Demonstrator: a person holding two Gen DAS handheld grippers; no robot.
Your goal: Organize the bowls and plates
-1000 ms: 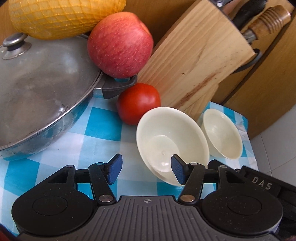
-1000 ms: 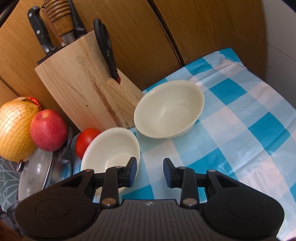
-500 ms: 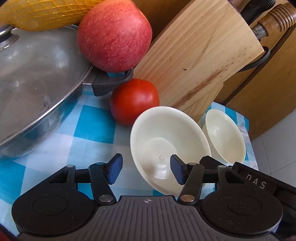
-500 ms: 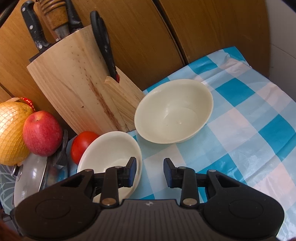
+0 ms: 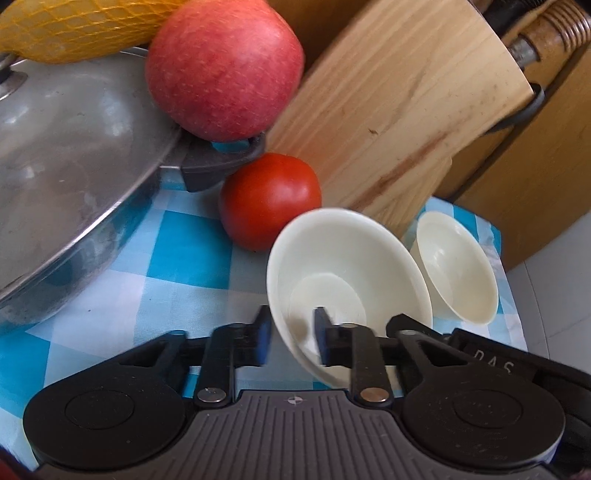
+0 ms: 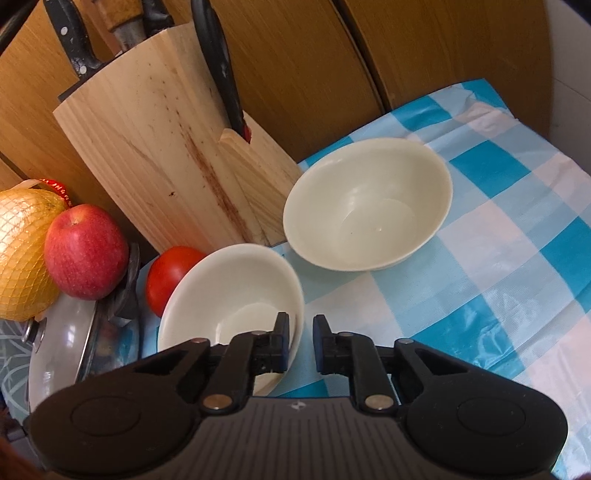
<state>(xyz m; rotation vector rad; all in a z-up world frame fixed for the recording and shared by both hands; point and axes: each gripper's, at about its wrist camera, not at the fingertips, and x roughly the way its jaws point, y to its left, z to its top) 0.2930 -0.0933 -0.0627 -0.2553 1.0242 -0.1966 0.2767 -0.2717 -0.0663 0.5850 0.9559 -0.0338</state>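
Since half a second ago our left gripper [image 5: 291, 339] has narrowed its tongs around the near cream bowl's [image 5: 347, 280] left rim: one pad outside, one inside, a thin gap to the wall, so we cannot tell whether they clamp yet. That bowl, tilted, sits at five o'clock from the tomato [image 5: 269, 199], nearer us than before. Our right gripper [image 6: 299, 343] has also closed in on the same bowl [image 6: 229, 295], straddling its right rim with tongs slightly apart. The second cream bowl [image 6: 369, 206] lies at one o'clock from the first, on the blue-checked cloth [image 6: 498, 258], against the wooden knife block [image 6: 166, 155].

In the left wrist view, "DAS" reads on the right gripper's body [image 5: 491, 365].

The pan lid [image 5: 74, 147], netted pomelo [image 5: 74, 29] and knife handles [image 6: 74, 33] are cut off; the left pads are motion-blurred.
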